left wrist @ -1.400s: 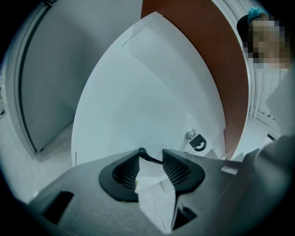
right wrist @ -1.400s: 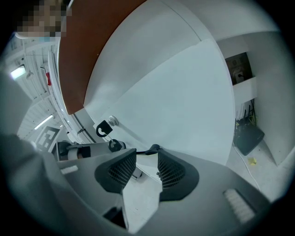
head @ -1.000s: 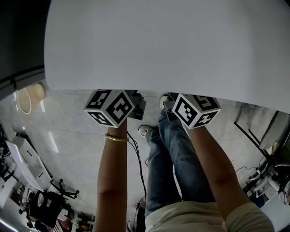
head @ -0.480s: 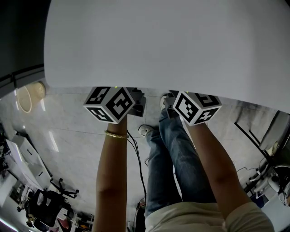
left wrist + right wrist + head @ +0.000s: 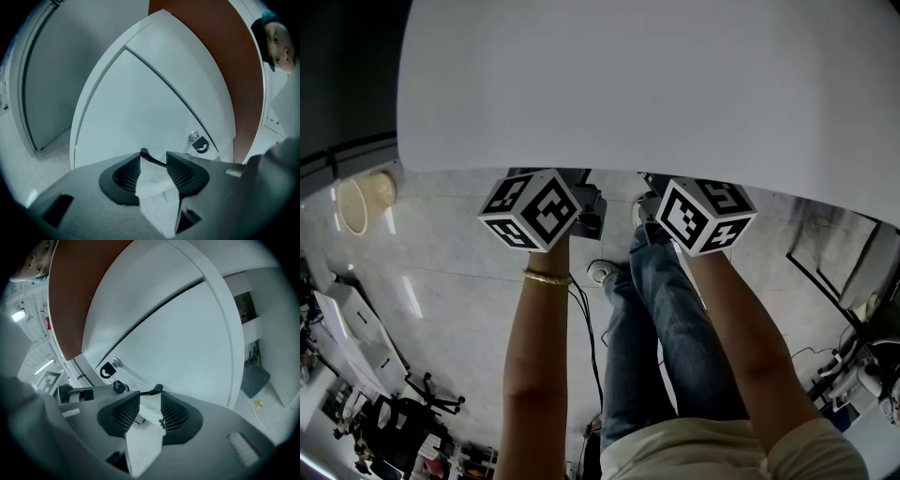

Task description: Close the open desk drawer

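Left tongs (image 5: 153, 157) just wider, right tongs (image 5: 150, 396) just narrower, both spread at black drawer handle (image 5: 146, 154), lock (image 5: 193, 137) beside.

Just opened the jaws of left tool (image 5: 153, 160) a little wider, just narrowed those of right tool (image 5: 150, 397); dark handle (image 5: 149, 156) between the tips in each, pads not pressing. In head view, shifted desk (image 5: 628, 84) near edge slightly toward 12 o'clock, exposing dark strip (image 5: 548, 172) beneath, at 12 o'clock of both tools.
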Available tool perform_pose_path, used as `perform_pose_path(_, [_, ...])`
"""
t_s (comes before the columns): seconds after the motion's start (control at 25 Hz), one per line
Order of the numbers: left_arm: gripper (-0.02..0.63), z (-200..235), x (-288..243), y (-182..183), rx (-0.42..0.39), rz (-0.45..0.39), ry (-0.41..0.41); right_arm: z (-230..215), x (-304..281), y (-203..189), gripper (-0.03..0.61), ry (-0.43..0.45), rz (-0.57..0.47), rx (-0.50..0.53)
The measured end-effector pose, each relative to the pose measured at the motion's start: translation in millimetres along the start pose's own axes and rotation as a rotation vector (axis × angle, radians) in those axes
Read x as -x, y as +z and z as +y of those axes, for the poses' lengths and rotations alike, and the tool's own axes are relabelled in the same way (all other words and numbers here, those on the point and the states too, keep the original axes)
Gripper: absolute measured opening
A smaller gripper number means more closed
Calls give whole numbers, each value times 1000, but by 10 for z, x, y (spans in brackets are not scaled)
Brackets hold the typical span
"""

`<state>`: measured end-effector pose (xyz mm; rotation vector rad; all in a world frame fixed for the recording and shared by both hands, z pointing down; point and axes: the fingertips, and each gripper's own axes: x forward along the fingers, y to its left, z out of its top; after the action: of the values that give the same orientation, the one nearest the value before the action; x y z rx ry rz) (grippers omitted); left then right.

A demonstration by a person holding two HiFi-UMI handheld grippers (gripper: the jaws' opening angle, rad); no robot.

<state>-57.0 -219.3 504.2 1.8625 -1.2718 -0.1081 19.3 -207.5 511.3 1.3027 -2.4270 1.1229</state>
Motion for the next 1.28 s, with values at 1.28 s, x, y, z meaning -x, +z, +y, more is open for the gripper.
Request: perform_pose_path(1.28, [-2,-528,987,-186,-71,-78,9,554,768,-73,2,-32,-101,58])
